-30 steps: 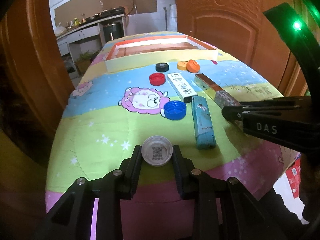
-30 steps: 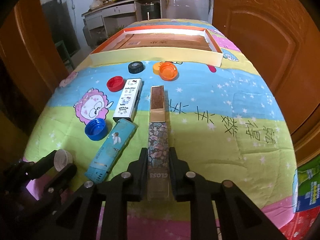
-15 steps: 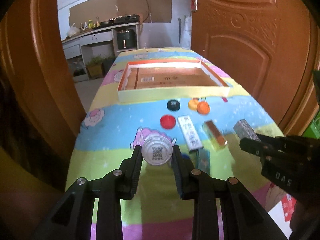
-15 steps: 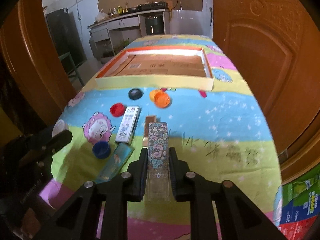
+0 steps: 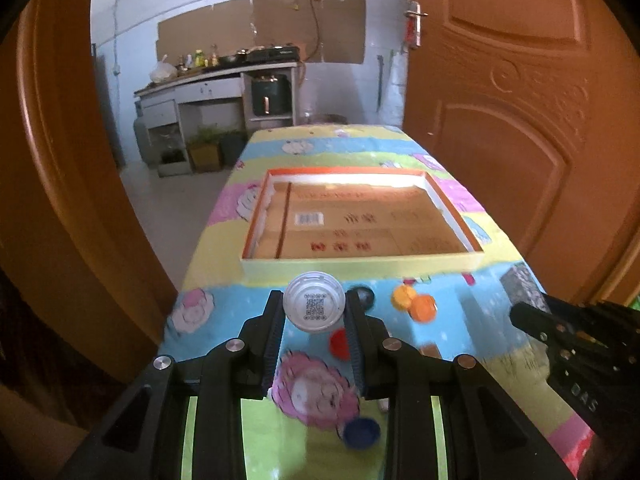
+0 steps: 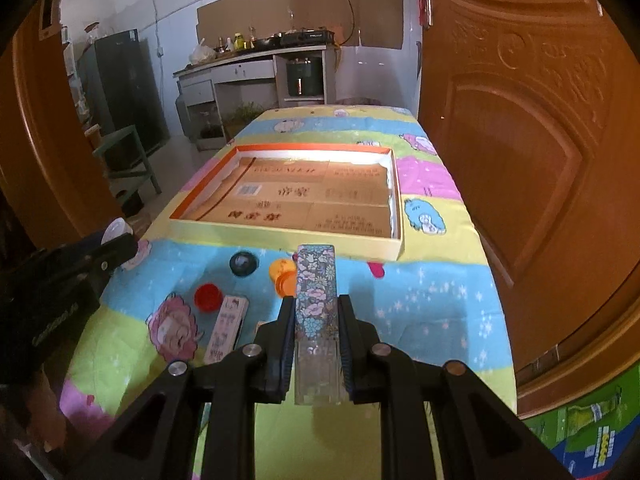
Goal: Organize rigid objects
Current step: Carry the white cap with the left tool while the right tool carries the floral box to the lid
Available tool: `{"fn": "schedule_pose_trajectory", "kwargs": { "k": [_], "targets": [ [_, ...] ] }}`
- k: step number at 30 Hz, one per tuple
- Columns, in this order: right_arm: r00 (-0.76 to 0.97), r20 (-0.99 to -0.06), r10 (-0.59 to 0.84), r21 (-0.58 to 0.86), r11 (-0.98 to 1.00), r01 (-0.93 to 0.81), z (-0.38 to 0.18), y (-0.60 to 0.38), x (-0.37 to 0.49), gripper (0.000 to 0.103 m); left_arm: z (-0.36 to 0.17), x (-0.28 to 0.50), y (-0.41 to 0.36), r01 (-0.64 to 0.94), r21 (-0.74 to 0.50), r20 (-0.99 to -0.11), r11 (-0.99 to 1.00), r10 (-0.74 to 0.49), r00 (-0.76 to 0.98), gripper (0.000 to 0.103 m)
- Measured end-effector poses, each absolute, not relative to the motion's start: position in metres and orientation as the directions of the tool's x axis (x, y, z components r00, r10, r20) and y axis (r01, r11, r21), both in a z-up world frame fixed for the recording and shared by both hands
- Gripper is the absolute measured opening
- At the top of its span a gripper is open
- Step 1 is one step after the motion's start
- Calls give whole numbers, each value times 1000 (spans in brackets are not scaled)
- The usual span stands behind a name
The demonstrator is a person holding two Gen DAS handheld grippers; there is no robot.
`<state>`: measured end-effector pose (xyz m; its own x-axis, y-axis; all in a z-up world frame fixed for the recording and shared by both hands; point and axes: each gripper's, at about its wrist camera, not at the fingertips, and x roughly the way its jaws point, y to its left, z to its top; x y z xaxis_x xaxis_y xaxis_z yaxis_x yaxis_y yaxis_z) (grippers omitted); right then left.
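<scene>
Two loads are held above the table. In the left view, a white cap (image 5: 314, 307) is clenched by the left gripper (image 5: 314, 322), short of the tray (image 5: 360, 266). In the right view, a floral box (image 6: 316, 288) is gripped by the right gripper (image 6: 316, 340); both should be carried over the rim before being released.

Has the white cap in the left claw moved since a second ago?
Yes. The white cap, gripped in the left claw, has lifted off the cloth and moved toward the cardboard tray.
</scene>
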<state>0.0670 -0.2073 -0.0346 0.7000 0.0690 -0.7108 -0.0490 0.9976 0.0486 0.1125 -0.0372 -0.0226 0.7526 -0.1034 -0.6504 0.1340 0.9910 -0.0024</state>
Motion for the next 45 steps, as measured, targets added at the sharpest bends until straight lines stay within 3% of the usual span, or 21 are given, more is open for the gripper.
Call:
{"fn": "schedule_pose_trajectory", "kwargs": {
  "k": [23,45],
  "targets": [
    [685,-721,106,50,994,-101,-30,-215,147,20,-28,212,-46,125,-33,-697,992,-113,708,30],
    [591,-796,130,96,991,-88,-46,-237,292,20,-60,366,-60,149,-73,-817,986,-145,558,30]
  ]
}}
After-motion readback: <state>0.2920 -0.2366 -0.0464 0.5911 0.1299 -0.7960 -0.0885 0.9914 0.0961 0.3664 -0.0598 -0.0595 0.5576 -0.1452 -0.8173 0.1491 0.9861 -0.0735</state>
